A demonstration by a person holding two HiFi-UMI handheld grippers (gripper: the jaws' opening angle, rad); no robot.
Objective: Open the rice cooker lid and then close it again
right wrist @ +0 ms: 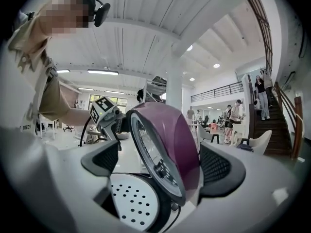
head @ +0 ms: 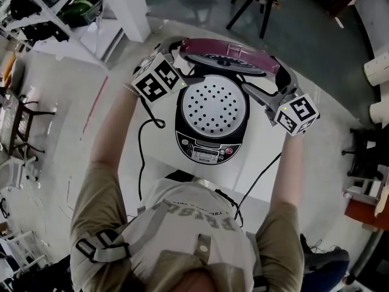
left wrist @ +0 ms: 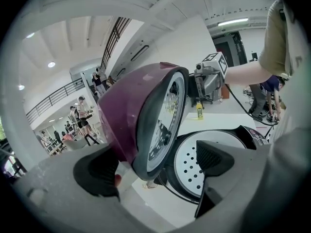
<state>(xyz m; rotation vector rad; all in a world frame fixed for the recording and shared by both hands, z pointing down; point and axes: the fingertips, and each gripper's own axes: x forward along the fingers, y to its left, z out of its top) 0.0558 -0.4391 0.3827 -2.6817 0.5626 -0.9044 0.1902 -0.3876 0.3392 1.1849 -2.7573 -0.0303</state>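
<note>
The rice cooker (head: 206, 148) stands on a white table with its purple lid (head: 228, 56) raised upright, baring the white perforated inner plate (head: 213, 105). My left gripper (head: 185, 66) reaches to the lid's left edge and my right gripper (head: 261, 85) to its right edge. In the left gripper view the lid (left wrist: 141, 110) sits between the wide jaws of the left gripper (left wrist: 155, 164), whose inner pad stands clear of the lid's face. In the right gripper view the lid (right wrist: 170, 130) likewise sits between the spread jaws of the right gripper (right wrist: 160, 163); the outer pad lies close to the purple shell.
The white table (head: 152, 169) carries black cables (head: 146, 126) beside the cooker. A yellow bottle (left wrist: 198, 110) stands farther off. Shelves (head: 55, 5) are at the back left and a black stool (head: 255, 8) behind the table. Several people stand in the distant hall.
</note>
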